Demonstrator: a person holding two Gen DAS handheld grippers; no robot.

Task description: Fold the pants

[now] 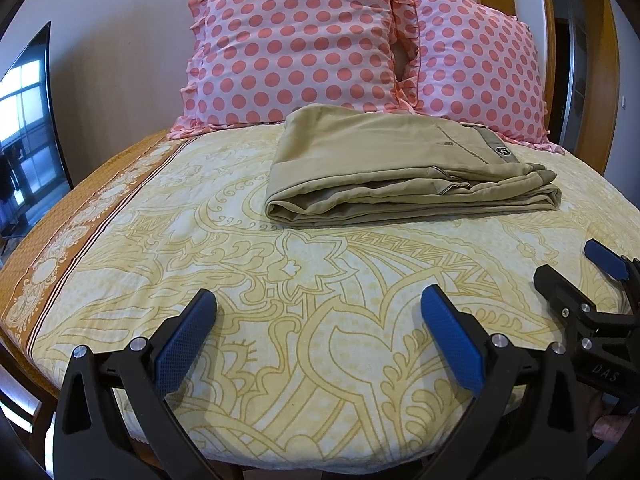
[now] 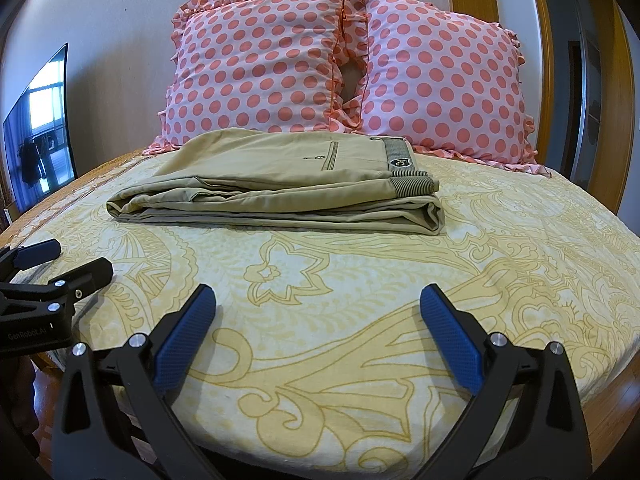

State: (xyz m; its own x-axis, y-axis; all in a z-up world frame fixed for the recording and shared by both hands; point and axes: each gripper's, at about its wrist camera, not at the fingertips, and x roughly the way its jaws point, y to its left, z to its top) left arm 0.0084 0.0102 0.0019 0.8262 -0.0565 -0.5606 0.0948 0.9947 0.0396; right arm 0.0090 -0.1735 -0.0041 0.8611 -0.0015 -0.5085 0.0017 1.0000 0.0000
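Khaki pants (image 1: 404,168) lie folded in a flat stack on the bed, waistband and dark label to the right; they also show in the right wrist view (image 2: 280,184). My left gripper (image 1: 320,304) is open and empty, held near the bed's front edge, well short of the pants. My right gripper (image 2: 318,304) is open and empty too, also back from the pants. Each gripper shows in the other's view: the right one (image 1: 576,268) at the right edge, the left one (image 2: 76,260) at the left edge.
The bed has a yellow patterned sheet (image 1: 280,280) with a brown border on the left. Two pink polka-dot pillows (image 2: 256,64) (image 2: 444,84) lean on the wall behind the pants. A dark TV screen (image 2: 40,128) stands left; a wooden door frame (image 2: 616,80) is right.
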